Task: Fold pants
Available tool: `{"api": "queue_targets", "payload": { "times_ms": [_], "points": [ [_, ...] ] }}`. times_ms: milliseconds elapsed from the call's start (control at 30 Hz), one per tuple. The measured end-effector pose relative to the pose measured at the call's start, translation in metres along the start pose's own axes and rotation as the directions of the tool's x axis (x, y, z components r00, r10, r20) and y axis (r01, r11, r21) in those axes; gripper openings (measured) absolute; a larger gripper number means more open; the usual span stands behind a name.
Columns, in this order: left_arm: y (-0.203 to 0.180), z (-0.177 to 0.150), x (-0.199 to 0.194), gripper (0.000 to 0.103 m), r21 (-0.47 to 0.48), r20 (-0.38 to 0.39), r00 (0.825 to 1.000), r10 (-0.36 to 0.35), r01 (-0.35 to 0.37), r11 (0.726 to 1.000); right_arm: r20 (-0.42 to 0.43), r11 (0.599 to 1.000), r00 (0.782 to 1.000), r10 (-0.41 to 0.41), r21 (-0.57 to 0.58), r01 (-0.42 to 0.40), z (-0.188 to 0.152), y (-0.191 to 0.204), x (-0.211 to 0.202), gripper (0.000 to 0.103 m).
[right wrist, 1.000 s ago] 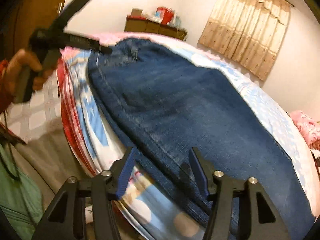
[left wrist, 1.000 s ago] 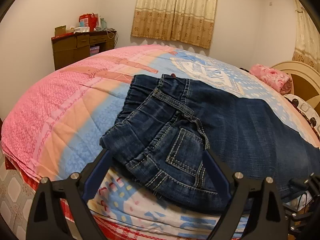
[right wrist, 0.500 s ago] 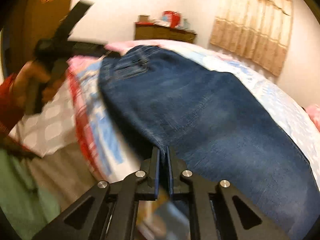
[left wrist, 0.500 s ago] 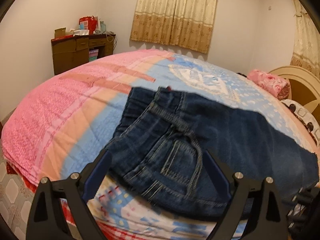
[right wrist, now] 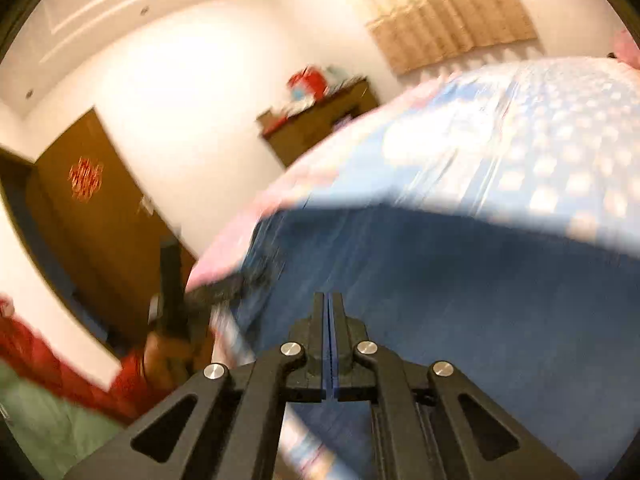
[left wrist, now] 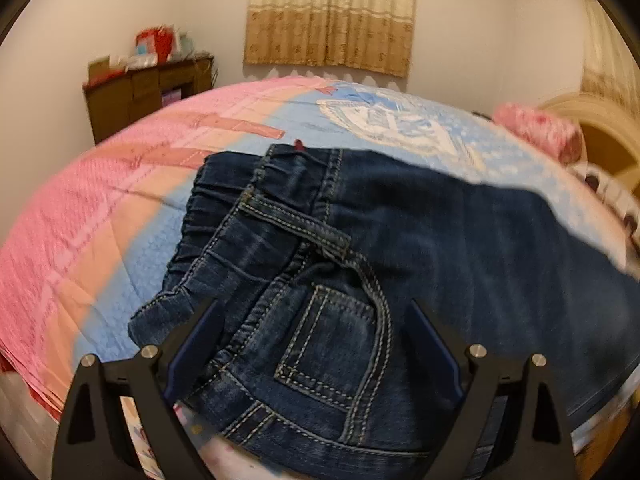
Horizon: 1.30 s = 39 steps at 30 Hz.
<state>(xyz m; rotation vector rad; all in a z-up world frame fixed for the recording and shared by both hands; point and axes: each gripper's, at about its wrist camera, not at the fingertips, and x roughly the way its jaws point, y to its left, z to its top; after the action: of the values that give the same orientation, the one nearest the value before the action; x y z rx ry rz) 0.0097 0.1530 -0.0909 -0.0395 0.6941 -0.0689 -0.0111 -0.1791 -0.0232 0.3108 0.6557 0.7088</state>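
Dark blue jeans (left wrist: 360,264) lie on the bed, waistband at the left, legs running right. My left gripper (left wrist: 312,332) is open, its fingers on either side of the waist and pocket area near the bed's front edge. My right gripper (right wrist: 329,304) is shut on the jeans' leg fabric (right wrist: 460,300) and holds it lifted; the view is blurred. The left gripper (right wrist: 224,292) also shows in the right wrist view, held in a hand.
The bed (left wrist: 120,208) has a pink and blue quilt. A pink pillow (left wrist: 540,132) and headboard are at the right. A brown dresser (left wrist: 136,96) stands by the far wall under curtains. A brown door (right wrist: 92,216) is behind the person.
My right gripper closed on the leg fabric and has lifted and swung it, tilting its view. My left gripper has moved in closer over the waistband, still open.
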Motion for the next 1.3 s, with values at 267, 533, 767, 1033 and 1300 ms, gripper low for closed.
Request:
{"api": "queue_targets", "payload": {
  "times_ms": [267,533,767,1033,1300],
  "points": [
    [-0.004,-0.002,-0.008,0.094,0.053,0.022,1.000,0.006,-0.007,0.999,-0.130,0.993,0.988,-0.078,0.077,0.088,0.074,-0.070,0.081,0.001],
    [-0.005,0.003,0.003,0.097,0.025,-0.013,0.999,-0.037,0.037,0.999,-0.267,0.989,0.963,0.043,0.146,-0.004,0.013,-0.065,0.101,0.002],
    [-0.010,0.001,0.007,0.099,0.049,-0.012,1.000,-0.014,0.015,0.999,-0.250,0.915,0.950,0.188,0.395,-0.078,0.027,-0.093,0.106,0.002],
    [-0.009,0.002,0.008,0.100,0.046,-0.015,1.000,-0.015,0.016,0.999,-0.175,0.907,0.977,0.122,0.419,-0.038,0.060,-0.123,0.088,0.002],
    [-0.007,0.004,0.010,0.102,0.043,-0.022,1.000,-0.013,0.013,0.999,-0.218,0.875,0.960,0.177,0.482,-0.052,0.005,-0.108,0.081,0.002]
  ]
}}
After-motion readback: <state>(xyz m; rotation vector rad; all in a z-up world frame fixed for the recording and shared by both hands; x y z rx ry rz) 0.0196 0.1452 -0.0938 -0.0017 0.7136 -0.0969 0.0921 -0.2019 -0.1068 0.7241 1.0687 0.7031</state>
